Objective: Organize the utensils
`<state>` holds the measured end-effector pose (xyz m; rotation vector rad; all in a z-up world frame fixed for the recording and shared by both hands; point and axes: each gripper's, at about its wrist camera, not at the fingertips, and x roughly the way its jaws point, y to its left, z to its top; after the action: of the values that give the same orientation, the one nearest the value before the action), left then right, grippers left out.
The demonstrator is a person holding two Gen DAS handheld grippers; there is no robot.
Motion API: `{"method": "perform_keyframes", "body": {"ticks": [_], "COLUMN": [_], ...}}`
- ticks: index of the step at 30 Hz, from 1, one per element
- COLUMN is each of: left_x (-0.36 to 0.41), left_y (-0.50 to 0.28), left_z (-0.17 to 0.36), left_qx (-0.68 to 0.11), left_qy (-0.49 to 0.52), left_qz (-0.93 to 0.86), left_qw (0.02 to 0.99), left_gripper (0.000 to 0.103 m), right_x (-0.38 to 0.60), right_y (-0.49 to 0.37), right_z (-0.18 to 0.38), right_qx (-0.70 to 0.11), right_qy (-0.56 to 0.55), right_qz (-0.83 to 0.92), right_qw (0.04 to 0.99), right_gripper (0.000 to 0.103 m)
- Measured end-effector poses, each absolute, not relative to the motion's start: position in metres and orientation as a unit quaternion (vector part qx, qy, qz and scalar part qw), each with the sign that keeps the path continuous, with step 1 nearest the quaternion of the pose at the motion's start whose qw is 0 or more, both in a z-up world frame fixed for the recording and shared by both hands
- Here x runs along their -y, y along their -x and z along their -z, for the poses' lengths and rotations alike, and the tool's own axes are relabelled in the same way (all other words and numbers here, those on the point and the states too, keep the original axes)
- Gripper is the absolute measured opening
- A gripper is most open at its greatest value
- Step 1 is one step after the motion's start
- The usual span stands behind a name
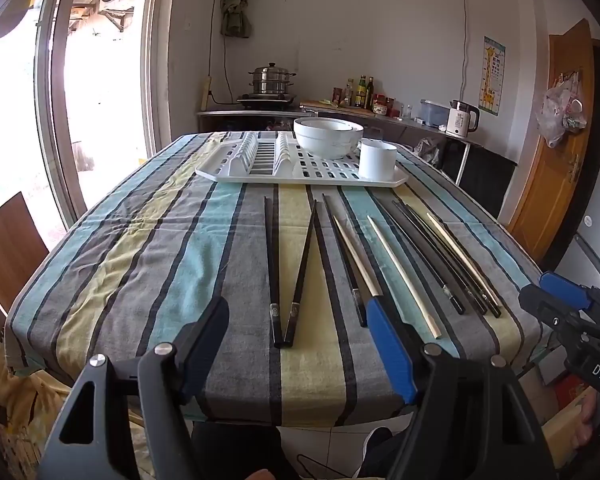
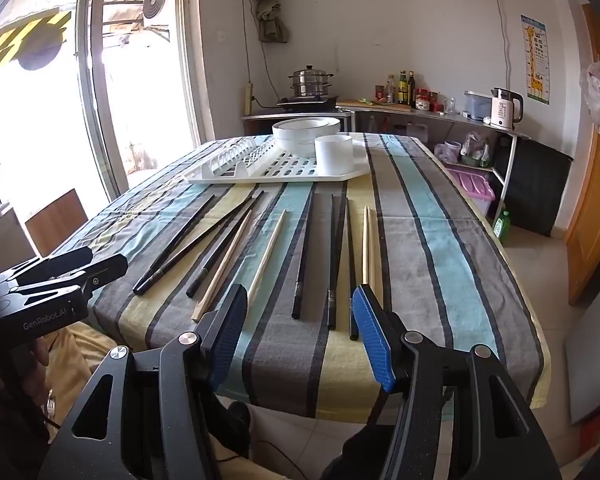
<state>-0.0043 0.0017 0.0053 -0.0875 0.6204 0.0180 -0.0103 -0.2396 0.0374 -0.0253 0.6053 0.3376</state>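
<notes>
Several black chopsticks [image 1: 274,264] and pale wooden chopsticks [image 1: 404,276] lie side by side on the striped tablecloth, in front of a white drying rack [image 1: 268,168]. They also show in the right wrist view: black ones [image 2: 306,252], wooden ones [image 2: 366,244]. A white cup [image 1: 377,159] and stacked white bowls [image 1: 328,136] stand on the rack. My left gripper [image 1: 296,320] is open and empty above the near table edge. My right gripper [image 2: 300,312] is open and empty, near the right-hand chopsticks. Each gripper shows in the other's view: the right one [image 1: 556,300], the left one [image 2: 84,268].
The striped table [image 1: 140,248] ends close below both grippers. A brown chair back [image 1: 8,248] stands at the left. A counter [image 2: 420,114] with a steamer pot, bottles and a kettle runs along the far wall. A wooden door [image 1: 556,152] is at the right.
</notes>
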Motion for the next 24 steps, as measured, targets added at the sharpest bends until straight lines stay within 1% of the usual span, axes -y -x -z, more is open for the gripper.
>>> {"method": "perform_keyframes", "body": {"ticks": [24], "left_x": [-0.0003], "left_y": [0.0031], "left_z": [-0.0029], "left_qx": [-0.306], "left_qy": [0.038], "left_qz": [-0.012], "left_qw": [0.951], "left_gripper": [0.074], "right_x": [0.2433], "right_y": [0.0089], "right_z": [-0.0417], "right_qx": [-0.295], "right_qy": [0.013], "right_qz": [-0.165], "right_qw": [0.941], "right_gripper": [0.056]}}
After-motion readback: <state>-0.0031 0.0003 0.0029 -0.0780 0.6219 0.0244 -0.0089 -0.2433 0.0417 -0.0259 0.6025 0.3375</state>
